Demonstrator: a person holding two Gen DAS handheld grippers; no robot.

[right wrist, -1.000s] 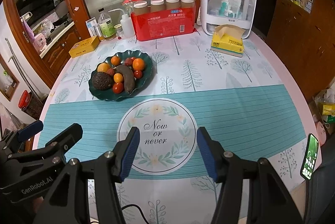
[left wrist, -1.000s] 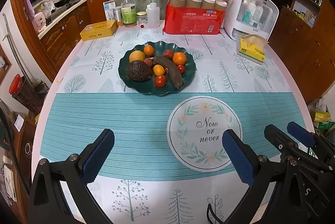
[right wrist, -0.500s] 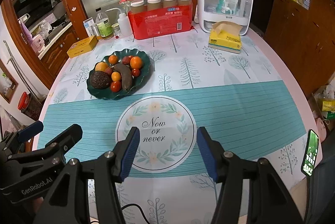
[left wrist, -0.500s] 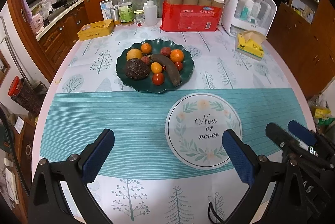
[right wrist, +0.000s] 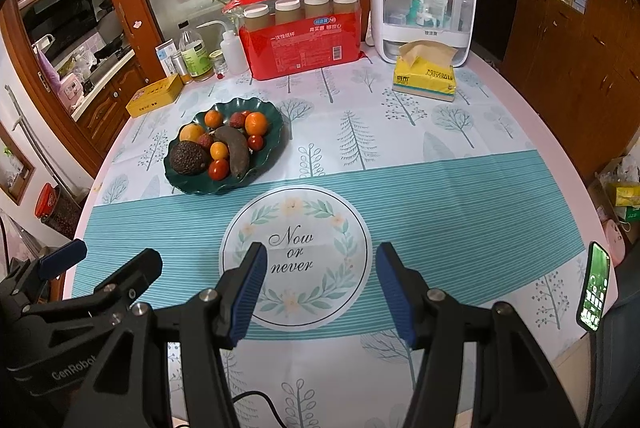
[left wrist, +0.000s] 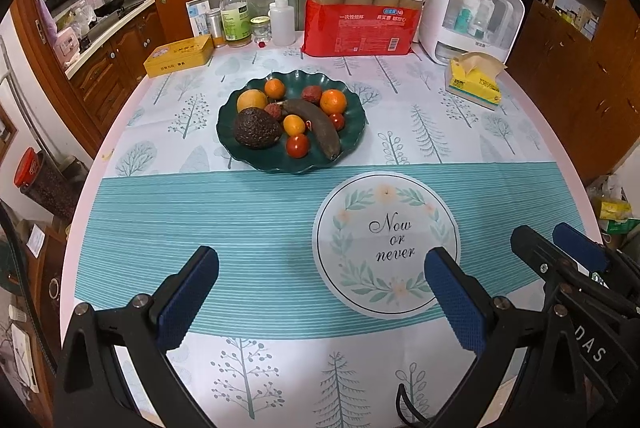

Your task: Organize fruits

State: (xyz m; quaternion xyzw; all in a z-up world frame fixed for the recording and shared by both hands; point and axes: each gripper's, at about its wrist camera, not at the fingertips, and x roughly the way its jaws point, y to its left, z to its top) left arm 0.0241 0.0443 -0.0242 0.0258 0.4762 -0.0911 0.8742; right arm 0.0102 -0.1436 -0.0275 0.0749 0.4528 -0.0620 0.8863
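Fruits (left wrist: pixel 289 122) seen piled on dark green plate (left wrist: pixel 352 132), well ahead of both tongs, left of right tongs' line. Plate load: avocado (left wrist: pixel 256 127), blackened banana (left wrist: pixel 316 128), oranges, small red tomatoes, lychees. Left tongs (left wrist: pixel 320 292) spread wide, nothing pinched. Right tongs (right wrist: pixel 320 288) spread, nothing between pads. Both held above tree-print cloth on surface (right wrist: pixel 460 196). Beyond plate: red cup pack (left wrist: pixel 360 28), bottles, yellow tin, tissue box (right wrist: pixel 426 78). Phone (right wrist: pixel 595 286) seen right of right tongs.
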